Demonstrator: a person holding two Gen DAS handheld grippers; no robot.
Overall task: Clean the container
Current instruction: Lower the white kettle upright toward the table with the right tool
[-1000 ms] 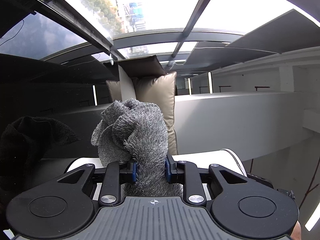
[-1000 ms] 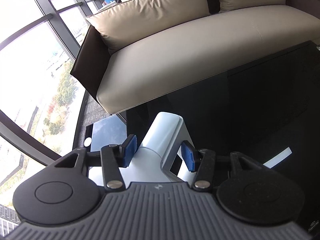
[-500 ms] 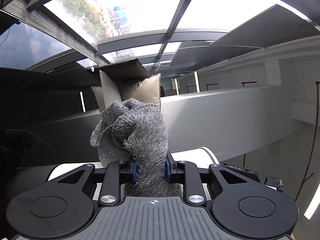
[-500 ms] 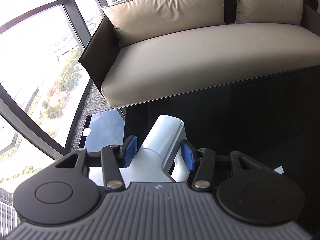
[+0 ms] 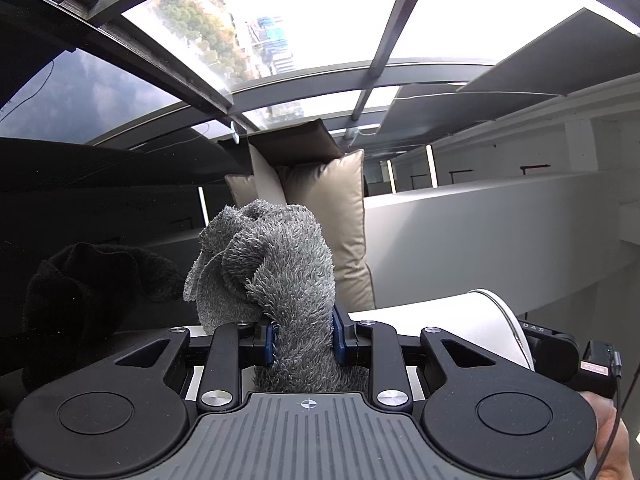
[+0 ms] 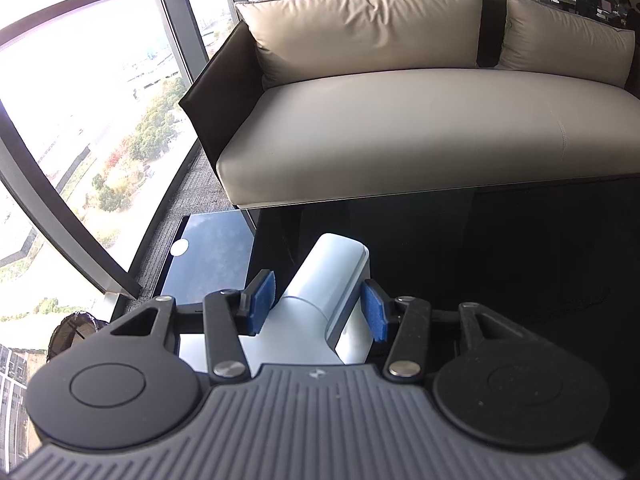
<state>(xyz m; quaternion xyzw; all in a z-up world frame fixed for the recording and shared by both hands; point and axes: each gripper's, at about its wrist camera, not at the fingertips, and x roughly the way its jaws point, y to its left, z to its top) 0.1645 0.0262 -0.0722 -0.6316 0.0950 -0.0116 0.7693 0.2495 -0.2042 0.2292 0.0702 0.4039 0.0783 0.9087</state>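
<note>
A fluffy grey cloth (image 5: 272, 256) sticks up bunched from my left gripper (image 5: 303, 334), which is shut on its lower part. Just behind that gripper lies a white container (image 5: 460, 320), its rounded end to the right. In the right wrist view the same white container (image 6: 328, 268) sits between the blue pads (image 6: 262, 300) of my right gripper (image 6: 318, 306), which is shut on it and holds it over a glossy black table (image 6: 500, 248). The container's inside is hidden in both views.
A beige sofa (image 6: 400, 132) with cushions stands past the table's far edge. Floor-to-ceiling windows (image 6: 80, 100) run along the left. The black table (image 5: 80, 292) mirrors the cloth as a dark shape. A person's hand (image 5: 608, 440) shows at the lower right.
The right gripper has swung with the container, so more of the sofa is in view. The left view tilted up and came back. Both grips are unchanged.
</note>
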